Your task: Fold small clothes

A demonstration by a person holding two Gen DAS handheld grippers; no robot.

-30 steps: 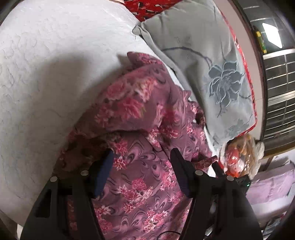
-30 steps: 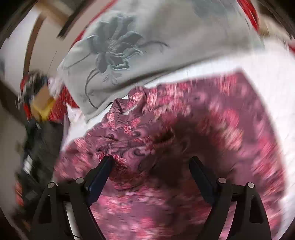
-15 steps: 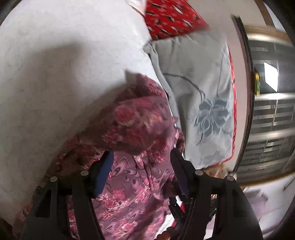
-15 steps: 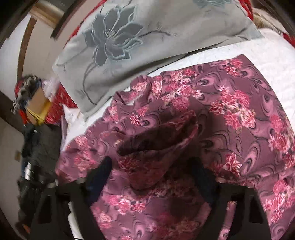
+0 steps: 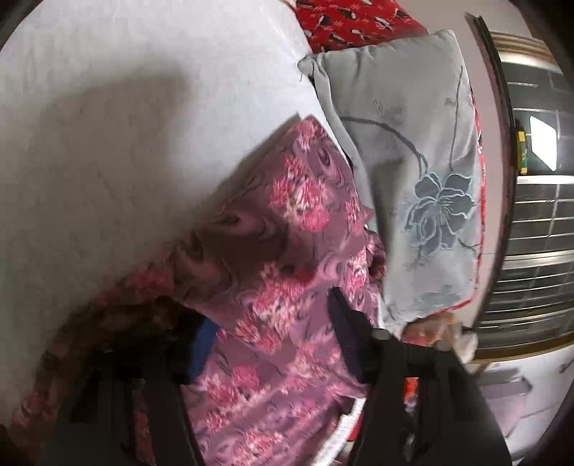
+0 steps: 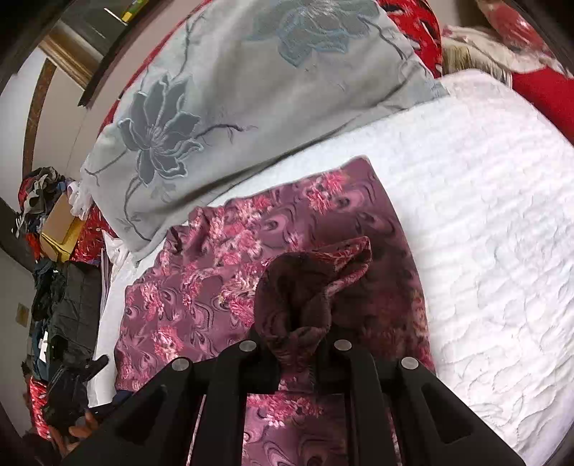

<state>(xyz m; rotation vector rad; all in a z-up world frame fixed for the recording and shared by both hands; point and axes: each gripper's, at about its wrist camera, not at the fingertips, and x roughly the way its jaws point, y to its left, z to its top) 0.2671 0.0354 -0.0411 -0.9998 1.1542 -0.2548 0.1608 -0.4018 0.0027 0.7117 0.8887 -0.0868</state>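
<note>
A purple garment with pink flowers (image 5: 294, 286) lies rumpled on the white bedcover (image 5: 107, 143), next to a grey pillow. My left gripper (image 5: 272, 340) hangs low over its near part. Its jaws are closing but still stand wide, with cloth lying between them and a fold draped over the blue left pad (image 5: 206, 340). In the right wrist view the garment (image 6: 222, 286) spreads out ahead. My right gripper (image 6: 297, 340) is closing tight on a bunched fold, which stands up from the pinch as a dark crumpled peak.
The grey pillow with a blue flower (image 5: 412, 161) (image 6: 251, 89) borders the garment's far side. Red patterned fabric (image 5: 351, 21) lies beyond it. A window grille (image 5: 538, 233) stands past the bed. A cardboard box (image 6: 59, 229) and dark clothes (image 6: 68, 304) are piled beside the bed.
The right jaws have closed from wide apart onto a gathered fold of the garment. The left gripper has rolled and sunk slightly toward the cloth.
</note>
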